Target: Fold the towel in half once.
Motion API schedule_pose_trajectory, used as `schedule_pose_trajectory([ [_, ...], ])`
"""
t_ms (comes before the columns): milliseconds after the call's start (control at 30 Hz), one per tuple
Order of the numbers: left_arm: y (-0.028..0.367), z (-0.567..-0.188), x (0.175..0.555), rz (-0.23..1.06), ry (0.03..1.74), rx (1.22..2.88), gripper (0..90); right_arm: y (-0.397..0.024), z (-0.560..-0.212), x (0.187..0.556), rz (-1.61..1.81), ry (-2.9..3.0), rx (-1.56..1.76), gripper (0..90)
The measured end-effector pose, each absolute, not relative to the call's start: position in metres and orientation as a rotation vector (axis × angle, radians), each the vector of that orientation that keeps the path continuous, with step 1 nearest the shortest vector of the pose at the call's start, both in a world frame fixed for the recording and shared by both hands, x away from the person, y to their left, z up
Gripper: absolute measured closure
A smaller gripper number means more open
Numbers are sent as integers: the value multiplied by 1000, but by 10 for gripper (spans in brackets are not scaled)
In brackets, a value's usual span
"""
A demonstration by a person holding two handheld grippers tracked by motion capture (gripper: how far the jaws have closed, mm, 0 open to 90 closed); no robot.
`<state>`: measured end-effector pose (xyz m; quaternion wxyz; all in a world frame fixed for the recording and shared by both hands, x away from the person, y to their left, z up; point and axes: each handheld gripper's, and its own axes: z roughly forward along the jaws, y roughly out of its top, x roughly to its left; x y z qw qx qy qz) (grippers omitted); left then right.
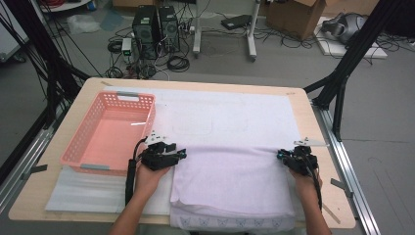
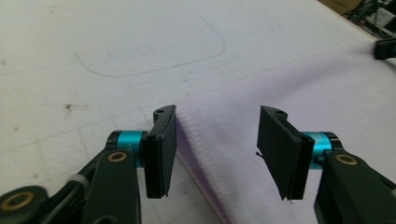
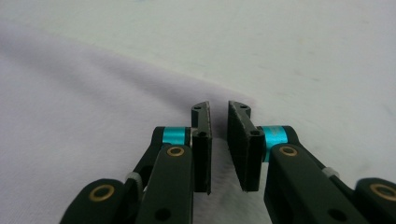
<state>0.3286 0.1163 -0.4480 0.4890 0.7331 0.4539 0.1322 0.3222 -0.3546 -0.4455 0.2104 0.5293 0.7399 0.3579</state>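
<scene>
High view: folded pale purple towel lying on white sheet at near edge of table, butterfly-print hem hanging toward the person.
Left gripper: hovering at towel's far left corner, jaws standing well apart, holding nothing, towel edge showing between them.
Right gripper: sitting at towel's far right corner, jaws nearly together, narrow gap showing, gripping nothing visible.
Basket: pink, sitting left of towel, just beside left gripper.
</scene>
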Motion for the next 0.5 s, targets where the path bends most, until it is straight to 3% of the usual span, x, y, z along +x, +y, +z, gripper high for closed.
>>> schedule_pose_trajectory([
  [33,116,-449,330,330,1114,1787,460,-357,-445,321,987,2042,1492,672],
  [300,114,-453,334,312,1160,1818,459,-360,-448,310,1067,2108,1483,474],
  [500,95,-452,330,422,1091,1971,583,-345,-448,311,1024,2160,1395,485],
])
